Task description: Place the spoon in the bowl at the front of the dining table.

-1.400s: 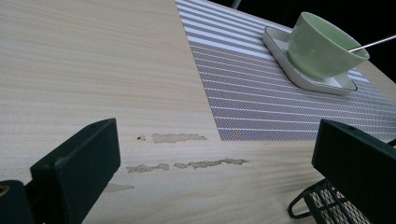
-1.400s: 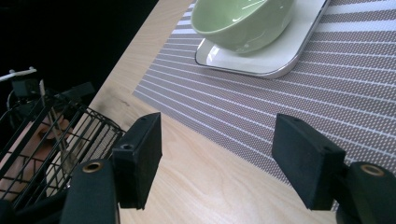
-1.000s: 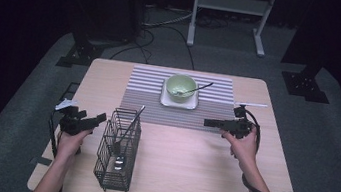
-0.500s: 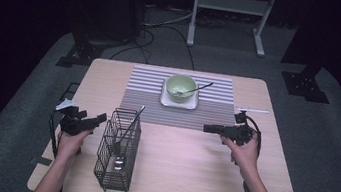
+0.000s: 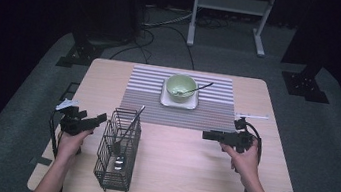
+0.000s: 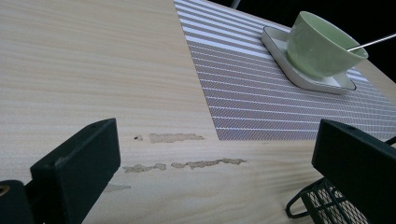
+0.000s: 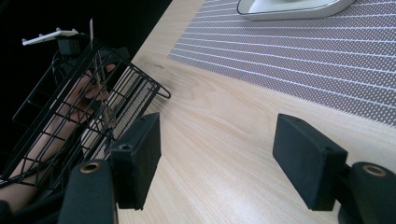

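Both grippers, left and right, hang spread and empty over the table. Between them stands the wire basket with a spoon inside. I judge it light, stiff and tippy; best pinched at a top rim wire. No writing readable anywhere.

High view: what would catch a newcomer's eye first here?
Probably the green bowl on its white square plate, utensil leaning out, mid-back on the striped placemat. Next, the black wire basket with cutlery at front left, flanked by the open left claw and right claw.
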